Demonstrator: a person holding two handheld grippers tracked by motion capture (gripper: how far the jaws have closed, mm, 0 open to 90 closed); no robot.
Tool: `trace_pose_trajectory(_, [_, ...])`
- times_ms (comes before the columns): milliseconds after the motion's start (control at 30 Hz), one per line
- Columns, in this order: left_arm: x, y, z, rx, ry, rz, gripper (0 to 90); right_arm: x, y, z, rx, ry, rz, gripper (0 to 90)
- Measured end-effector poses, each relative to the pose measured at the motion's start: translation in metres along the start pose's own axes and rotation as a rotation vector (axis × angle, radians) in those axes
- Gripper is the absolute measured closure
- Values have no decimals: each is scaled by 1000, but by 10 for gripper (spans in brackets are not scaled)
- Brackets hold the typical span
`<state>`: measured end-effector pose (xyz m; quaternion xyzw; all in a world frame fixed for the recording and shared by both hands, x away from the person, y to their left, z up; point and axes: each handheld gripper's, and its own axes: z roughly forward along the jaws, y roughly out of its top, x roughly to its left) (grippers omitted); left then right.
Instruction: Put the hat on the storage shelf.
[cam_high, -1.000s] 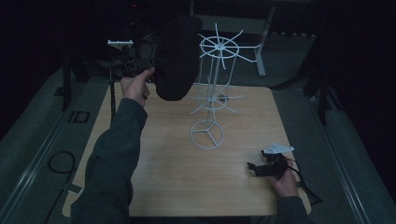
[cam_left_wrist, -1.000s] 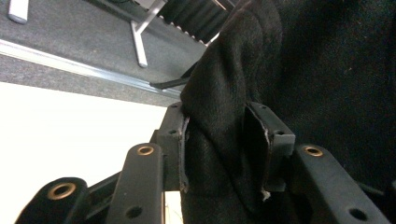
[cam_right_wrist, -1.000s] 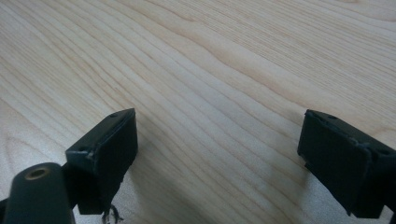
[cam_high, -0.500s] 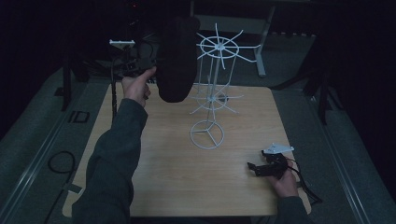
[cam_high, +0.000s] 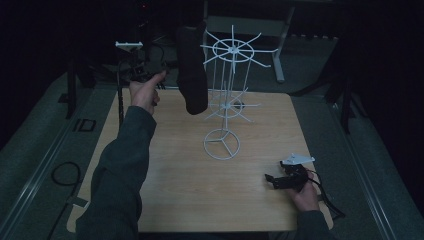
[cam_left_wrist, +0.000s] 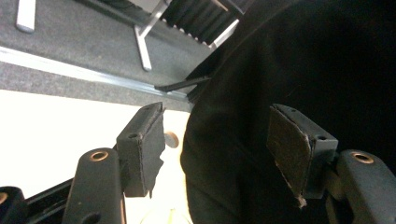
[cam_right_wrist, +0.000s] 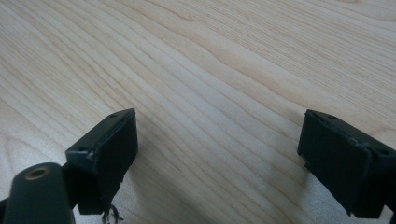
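The dark garment (cam_high: 191, 70) hangs from the upper ring of the white wire rack (cam_high: 222, 100), on the rack's left side as the high view shows it, its long axis running straight down so that its lower end dangles above the far part of the counter (cam_high: 170, 165) without touching it; the left hand-held gripper (cam_high: 145, 75) sits just to the left of the garment at about mid-height, raised off the counter; in the left gripper view the black cloth (cam_left_wrist: 280, 84) lies directly ahead and slightly to the right of the jaws, which stand spread with a clear gap, the right pad in front of the fabric and the left pad against bare counter and floor, so nothing is pinched; whether a pad brushes the cloth I cannot tell.

The left arm is stretched forward and up, sleeve extended across the counter's left half, wrist cocked so the jaws point toward the hanging cloth; this hand is plainly the nearer one.

The right hand-held gripper (cam_high: 285, 179) rests low at the near right corner of the counter, well apart from rack and garment; its own view shows the jaws spread wide over bare wood grain (cam_right_wrist: 210, 70), holding nothing.

My judgement is that any next grasp on the garment falls to the left hand, with a short sideways move to the right.
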<state>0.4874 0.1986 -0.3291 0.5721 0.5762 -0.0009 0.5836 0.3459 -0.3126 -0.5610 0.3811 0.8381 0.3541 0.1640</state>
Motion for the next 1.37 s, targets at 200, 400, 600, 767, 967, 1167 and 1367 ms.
trace_pose_trajectory(200, [1,1,-3,-8,10,7,374,0,0,0,0,0,1,119])
trace_pose_trajectory(400, [2,1,-5,-1,36,30,375,0,0,0,0,-1,0,119])
trace_pose_trajectory(600, [1,1,-9,1,63,58,389,0,0,0,0,0,0,119])
trace_pose_trajectory(767, [1,1,-13,1,90,76,394,0,0,0,0,0,1,119])
trace_pose_trajectory(967, [0,0,-16,10,120,99,401,0,0,0,0,0,1,119])
trace_pose_trajectory(1167, [-2,-1,-23,26,163,144,400,0,0,0,0,-1,1,119])
trace_pose_trajectory(1367, [3,-5,-35,33,202,165,400,0,0,0,0,-1,1,119])
